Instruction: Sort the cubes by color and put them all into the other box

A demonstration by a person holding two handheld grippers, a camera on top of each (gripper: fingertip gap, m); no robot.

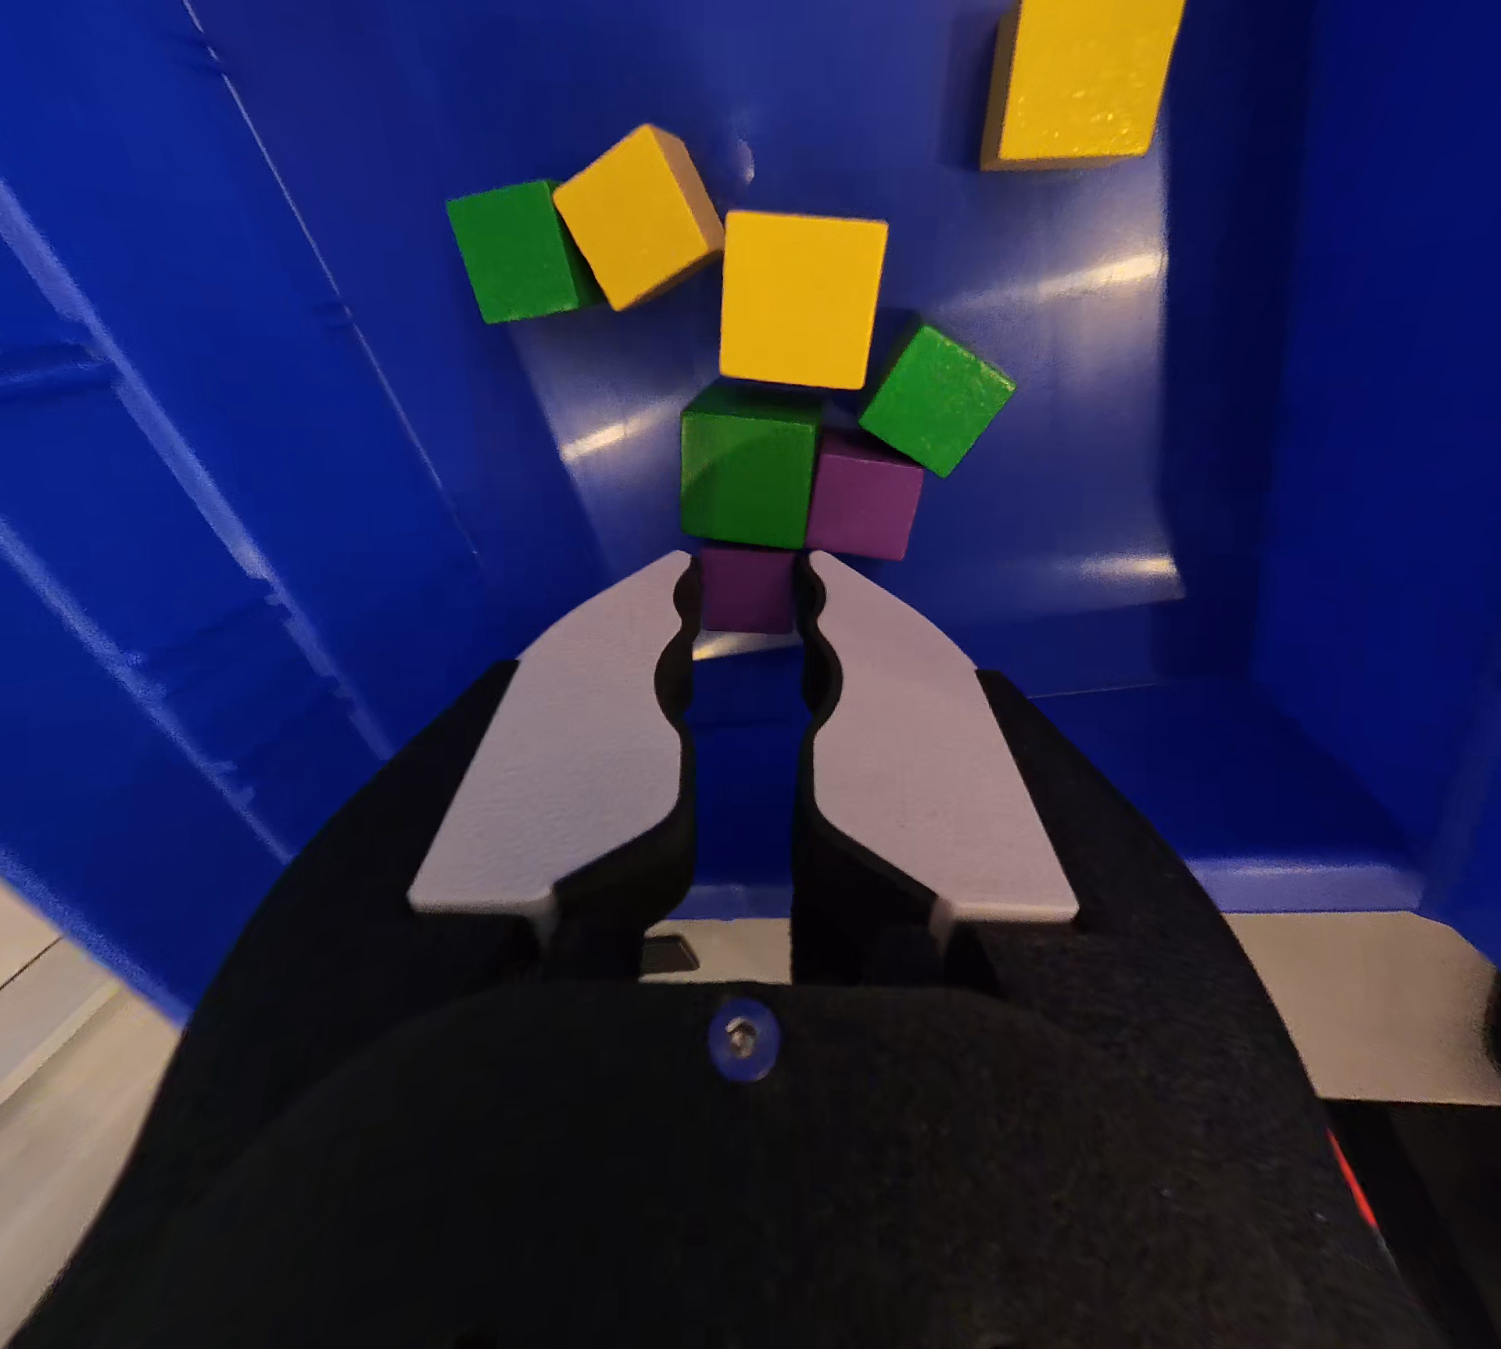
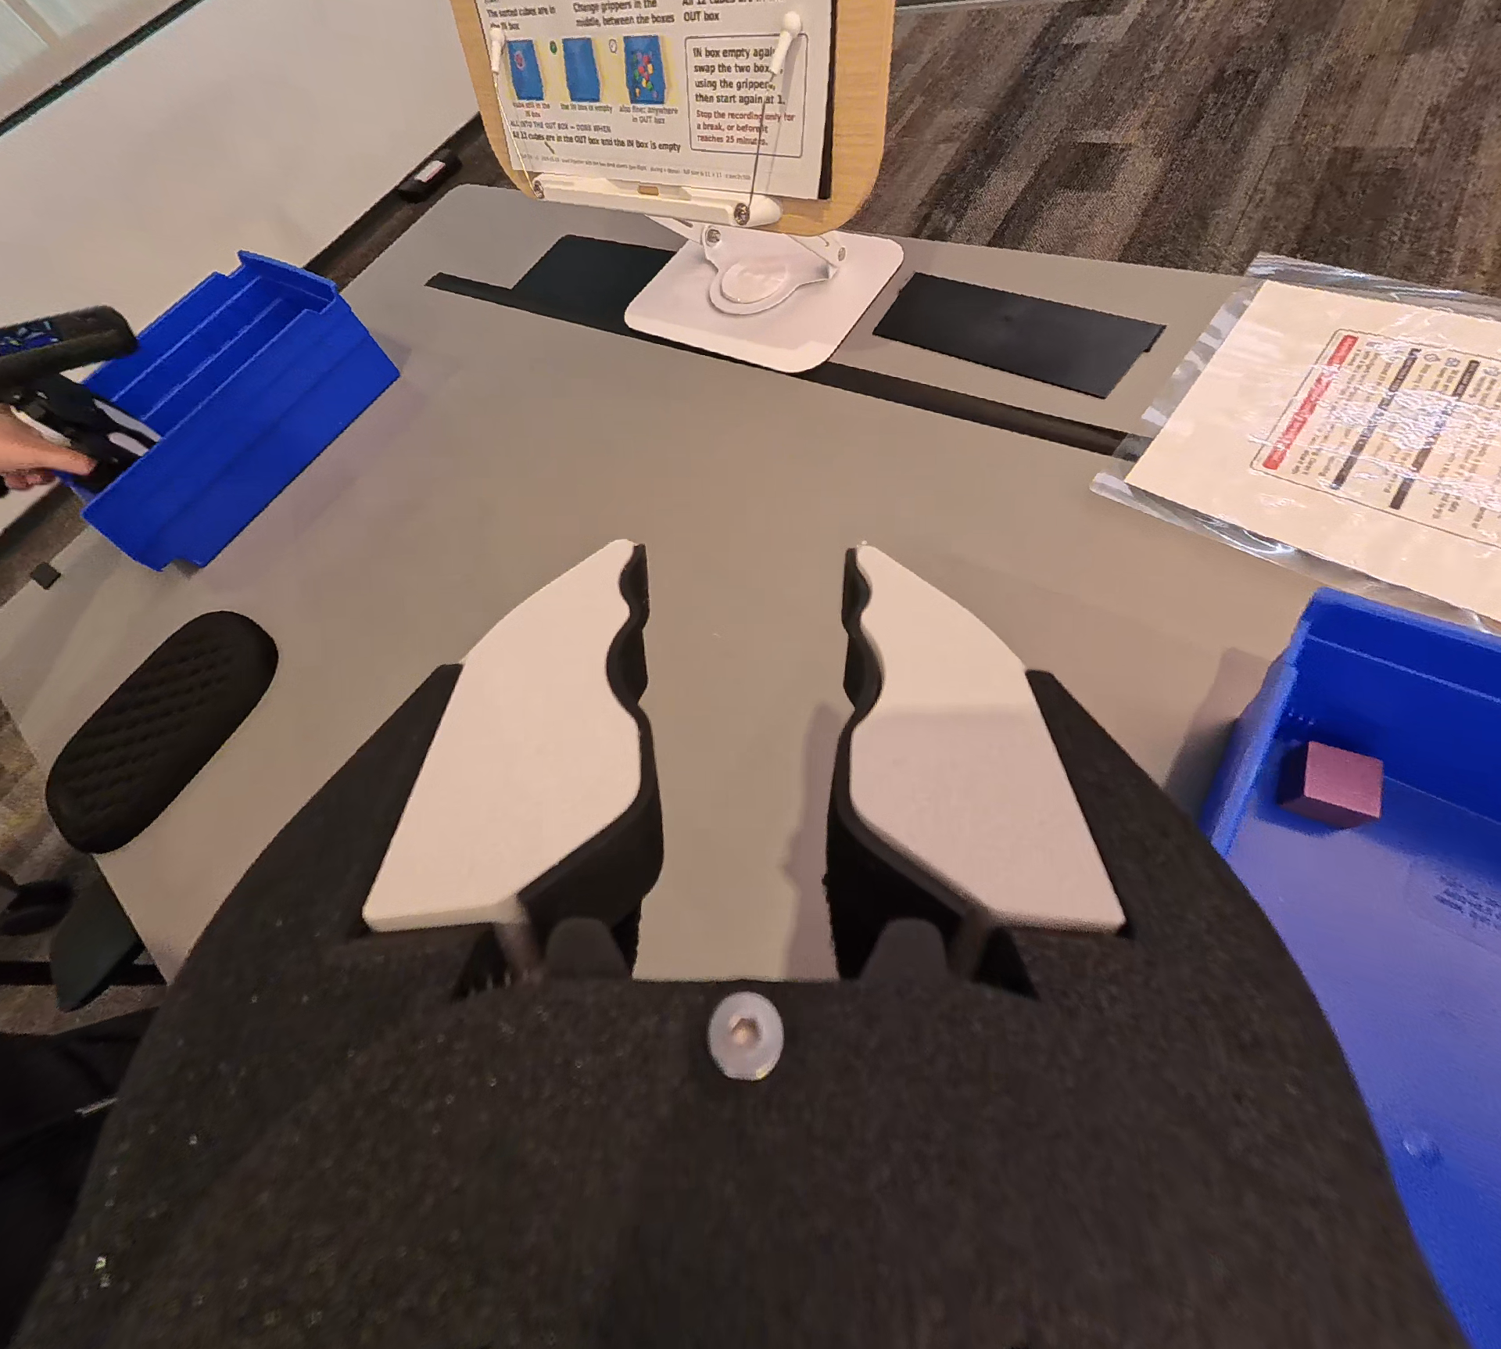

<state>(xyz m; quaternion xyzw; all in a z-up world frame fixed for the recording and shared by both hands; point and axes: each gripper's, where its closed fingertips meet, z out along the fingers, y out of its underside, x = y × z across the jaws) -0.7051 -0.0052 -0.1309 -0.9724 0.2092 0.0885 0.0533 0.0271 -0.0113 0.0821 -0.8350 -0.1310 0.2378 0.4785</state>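
Inventory from my two wrist feeds.

Left gripper (image 1: 747, 591): reaching down into a blue box (image 1: 244, 416); its two pale fingers are clamped on a purple cube (image 1: 747, 588), one pad against each side face.

Cubes on that box's floor, beyond the held one:
- green cube (image 1: 749, 469), just past the held cube and touching it as far as I can tell;
- second purple cube (image 1: 865, 497), flush against the right side of that green cube;
- tilted green cube (image 1: 936, 400), resting partly over the second purple cube;
- yellow cube (image 1: 800, 298), directly beyond the central green cube;
- tilted yellow cube (image 1: 638, 217) to the left, leaning against another green cube (image 1: 516, 251);
- lone yellow cube (image 1: 1084, 63), well apart at the far right.

Right gripper (image 2: 746, 554): hovering over the grey table (image 2: 731, 465), jaws apart, nothing between them.

Other blue box (image 2: 1340, 904): at the right edge of my right feed, holding one purple cube (image 2: 1332, 782) near its far corner.

From the same feed I see the first blue box (image 2: 235, 408) at the far left of the table, with the left gripper's black body dipping into it.

Also on the table: instruction board on a white stand (image 2: 763, 302) at the far edge; printed sheet in a plastic sleeve (image 2: 1332, 416) at the right.
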